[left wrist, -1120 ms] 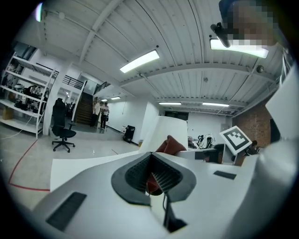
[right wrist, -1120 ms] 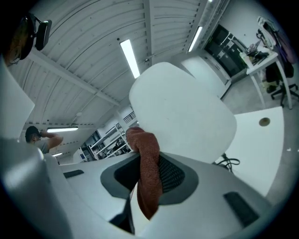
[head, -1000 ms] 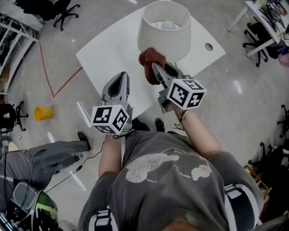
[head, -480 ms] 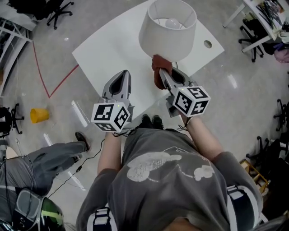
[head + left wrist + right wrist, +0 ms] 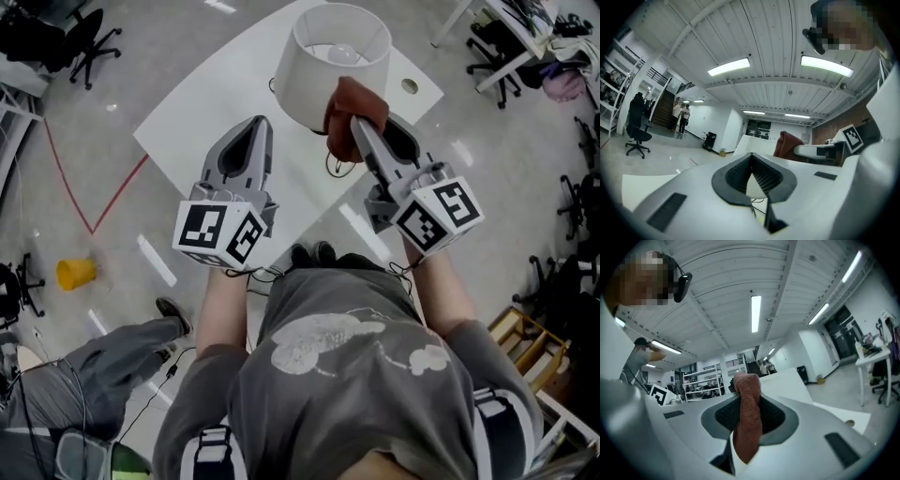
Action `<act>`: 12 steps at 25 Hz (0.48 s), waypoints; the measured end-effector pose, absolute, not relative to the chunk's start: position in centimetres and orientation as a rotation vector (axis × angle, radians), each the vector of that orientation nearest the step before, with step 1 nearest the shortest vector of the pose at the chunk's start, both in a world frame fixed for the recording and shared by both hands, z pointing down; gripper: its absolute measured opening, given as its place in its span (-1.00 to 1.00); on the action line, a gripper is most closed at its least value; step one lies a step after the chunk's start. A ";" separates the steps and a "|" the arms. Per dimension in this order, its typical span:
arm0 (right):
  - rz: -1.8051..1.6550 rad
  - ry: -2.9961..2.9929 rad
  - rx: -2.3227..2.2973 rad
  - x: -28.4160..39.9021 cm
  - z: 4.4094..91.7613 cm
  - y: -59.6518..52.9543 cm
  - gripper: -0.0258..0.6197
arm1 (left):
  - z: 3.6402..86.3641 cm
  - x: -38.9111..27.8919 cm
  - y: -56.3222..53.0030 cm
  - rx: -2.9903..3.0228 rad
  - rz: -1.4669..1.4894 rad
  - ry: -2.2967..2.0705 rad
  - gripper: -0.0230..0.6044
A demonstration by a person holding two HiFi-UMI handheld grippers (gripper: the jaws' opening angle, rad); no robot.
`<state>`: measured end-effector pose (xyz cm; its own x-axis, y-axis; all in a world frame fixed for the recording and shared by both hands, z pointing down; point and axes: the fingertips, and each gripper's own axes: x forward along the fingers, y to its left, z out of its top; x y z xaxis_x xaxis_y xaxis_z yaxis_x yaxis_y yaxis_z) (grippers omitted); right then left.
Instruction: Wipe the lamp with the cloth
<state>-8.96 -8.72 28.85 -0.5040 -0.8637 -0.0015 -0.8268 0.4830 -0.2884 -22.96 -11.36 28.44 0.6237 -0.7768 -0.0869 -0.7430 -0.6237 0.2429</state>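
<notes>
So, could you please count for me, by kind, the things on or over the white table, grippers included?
lamp: 1
cloth, clamped in the right gripper: 1
grippers: 2, counting the left gripper, shut on nothing
Total: 4

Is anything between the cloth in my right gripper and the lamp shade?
Nothing visible. The cloth, clamped in the right gripper, sits right at the lamp shade's near side and seems to touch it. The left gripper is shut, empty and off to the left.
</notes>
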 end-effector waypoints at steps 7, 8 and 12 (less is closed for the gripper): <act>-0.347 2.615 -1.462 -4.8 28.7 -10.7 -0.64 | 29.0 -20.2 -10.9 2.639 -0.257 -1.283 -0.90; -0.352 2.625 -1.444 -4.1 29.2 -10.8 -0.64 | 29.3 -19.6 -10.8 2.636 -0.248 -1.303 -0.90; -0.378 2.697 -1.330 -3.2 31.0 -11.3 -0.64 | 30.2 -18.6 -10.6 2.591 -0.230 -1.422 -0.90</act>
